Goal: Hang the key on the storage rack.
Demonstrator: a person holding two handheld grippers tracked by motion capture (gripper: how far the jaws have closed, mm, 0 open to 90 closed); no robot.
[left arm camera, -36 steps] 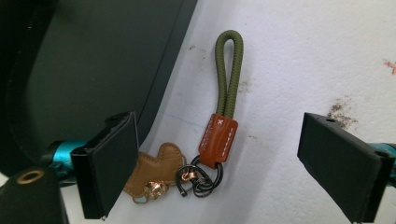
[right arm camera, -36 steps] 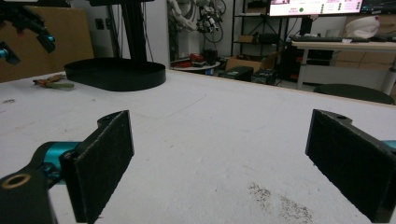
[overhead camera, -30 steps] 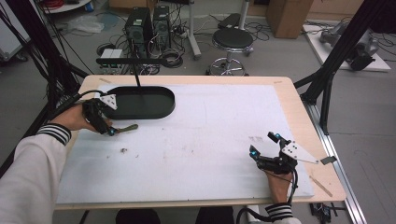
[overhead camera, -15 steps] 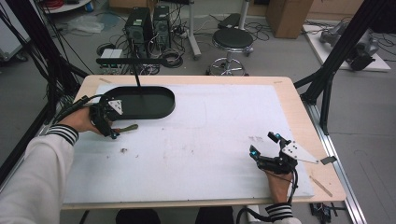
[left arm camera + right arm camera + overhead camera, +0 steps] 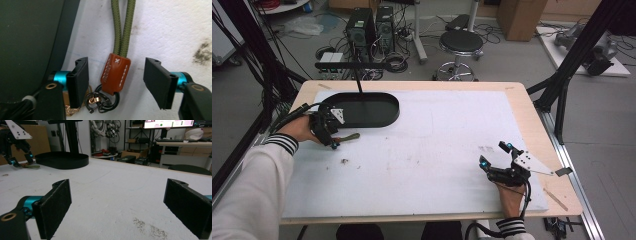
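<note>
A keychain lanyard lies on the white mat just in front of the black oval tray [image 5: 362, 110]. It has an olive cord [image 5: 122, 25], a brown leather tab [image 5: 115, 75] and black rings [image 5: 102, 101]. From above, the cord [image 5: 349, 136] points right. My left gripper [image 5: 333, 144] is low over the lanyard's ring end. In the left gripper view it [image 5: 116, 80] is open, one jaw on each side of the tab and neither touching it. My right gripper [image 5: 495, 155] rests open near the mat's front right with nothing between its jaws [image 5: 117, 207].
The tray's wall [image 5: 30, 37] is close to my left jaw. A black post with a crossbar [image 5: 357, 75] rises from the tray. Small dirt marks [image 5: 344, 161] dot the white mat [image 5: 437, 150]. The wooden table edge [image 5: 562, 195] runs just right of my right gripper.
My left gripper has slid right along the tray's front, onto the lanyard's ring end. The lanyard and the right gripper have stayed put.
</note>
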